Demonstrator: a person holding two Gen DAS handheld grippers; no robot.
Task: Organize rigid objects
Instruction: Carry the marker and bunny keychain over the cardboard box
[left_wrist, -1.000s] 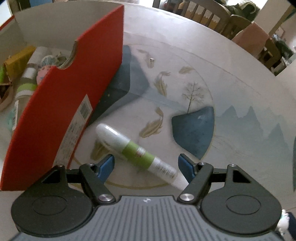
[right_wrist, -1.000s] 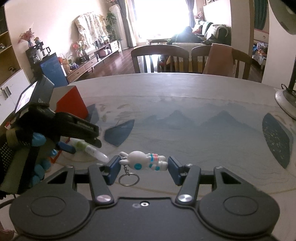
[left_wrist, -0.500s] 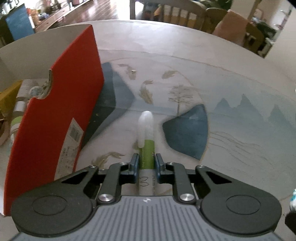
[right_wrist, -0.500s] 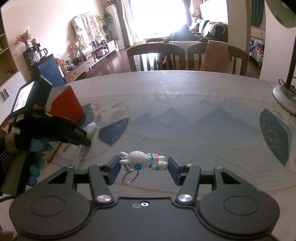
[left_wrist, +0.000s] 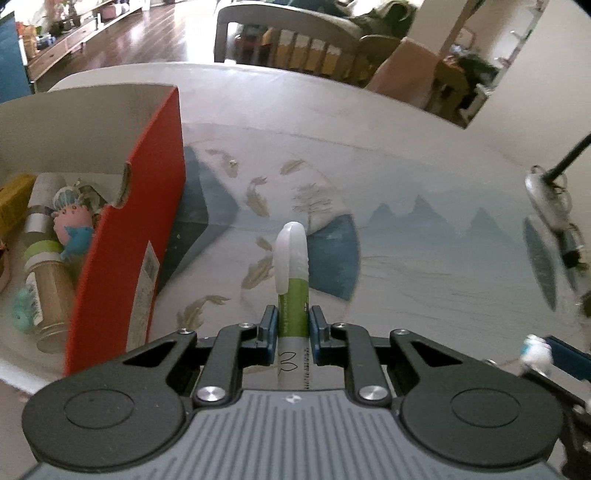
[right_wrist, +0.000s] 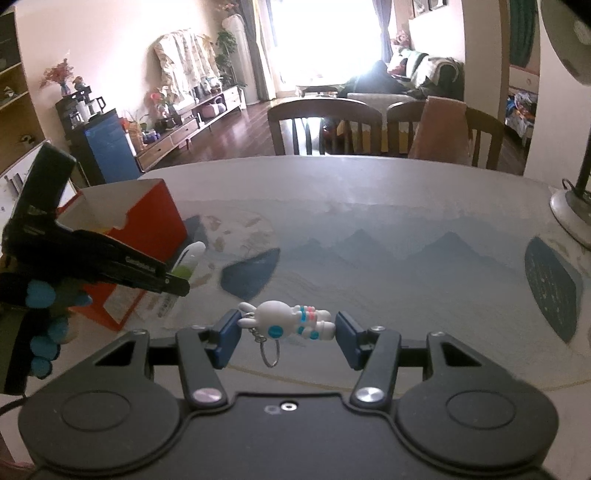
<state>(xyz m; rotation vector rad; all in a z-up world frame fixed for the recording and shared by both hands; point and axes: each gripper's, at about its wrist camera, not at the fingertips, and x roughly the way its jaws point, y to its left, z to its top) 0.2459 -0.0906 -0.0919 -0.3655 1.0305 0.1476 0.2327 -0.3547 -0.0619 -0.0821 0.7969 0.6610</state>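
From the left wrist, the left gripper (left_wrist: 291, 326) is clamped on a green-and-white pen (left_wrist: 291, 280), whose lower barrel runs back out of sight beneath the gripper body while its translucent cap points away over the surface (left_wrist: 424, 221). Print on the barrel is too small to read. To the left stands a red cardboard box (left_wrist: 147, 221); its near wall hides much of what lies inside, though a spice jar (left_wrist: 46, 291), a pink-and-blue figure (left_wrist: 74, 225) and a yellow item cut off at the frame edge show over it. At the right edge the right gripper's blue pad and a bit of the white toy are blurred and cropped. From the right wrist, the right gripper (right_wrist: 287, 330) grips a white rabbit keychain (right_wrist: 288, 323) end to end between its pads, the metal ring (right_wrist: 271, 352) dangling below. At left, a blue-gloved hand (right_wrist: 40, 317) and the left gripper's dark frame cover part of the red box, and only the pen's pale tip pokes out past them. Chairs (right_wrist: 325, 125) stand beyond the far edge of the surface, and a fan base (right_wrist: 570, 210) is cut off at right.
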